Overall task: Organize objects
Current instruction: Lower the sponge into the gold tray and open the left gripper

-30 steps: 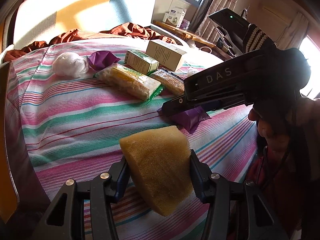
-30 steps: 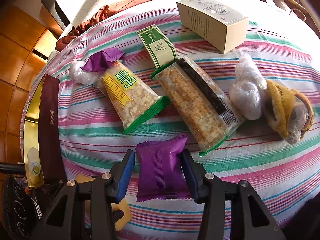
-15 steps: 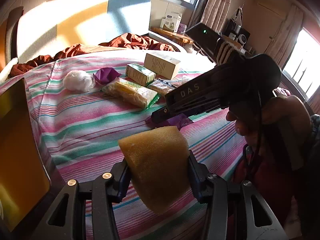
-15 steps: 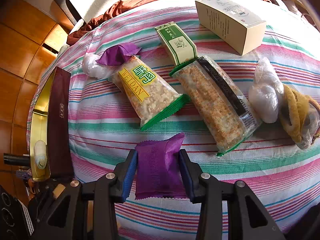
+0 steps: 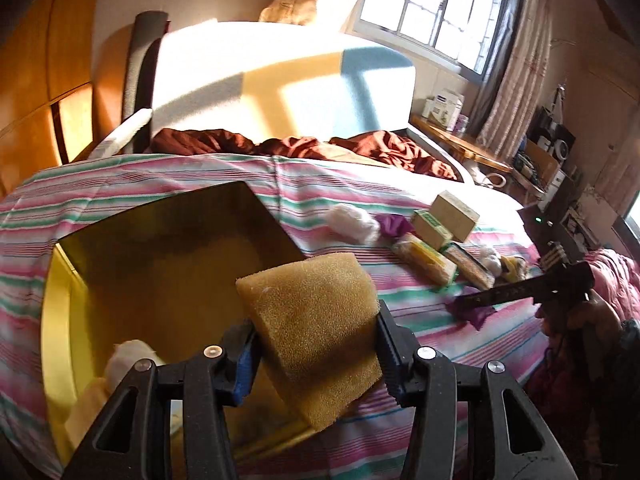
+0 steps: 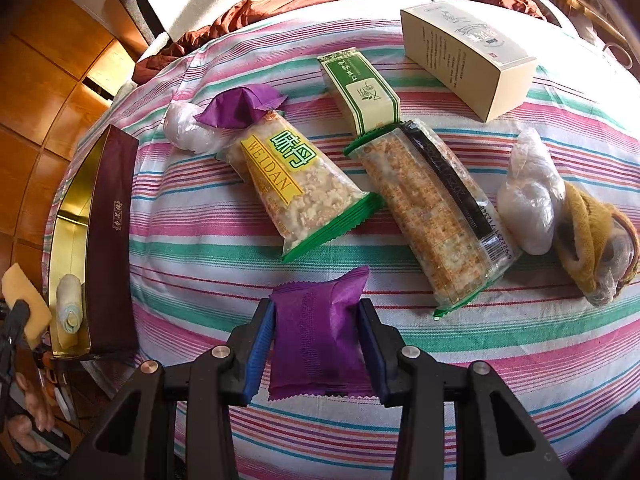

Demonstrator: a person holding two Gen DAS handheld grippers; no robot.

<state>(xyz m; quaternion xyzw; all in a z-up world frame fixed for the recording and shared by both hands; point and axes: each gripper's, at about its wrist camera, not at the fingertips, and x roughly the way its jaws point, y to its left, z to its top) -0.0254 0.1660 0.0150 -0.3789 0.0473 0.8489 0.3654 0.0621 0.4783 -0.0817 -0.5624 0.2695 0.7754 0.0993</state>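
left gripper (image 5: 316, 344), clamped on a yellow foam sponge wedge (image 5: 312, 332) poised over the open gold-lined box (image 5: 60, 320) as if for stowing; right gripper (image 6: 318, 340), closed on a purple foil sachet (image 6: 316, 340) above the striped cloth (image 6: 200, 248), likely boxed next.

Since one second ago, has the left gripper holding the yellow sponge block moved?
Yes. The left gripper with the yellow sponge block has swung left, away from the snack packets, and now hangs over the gold-lined open box.
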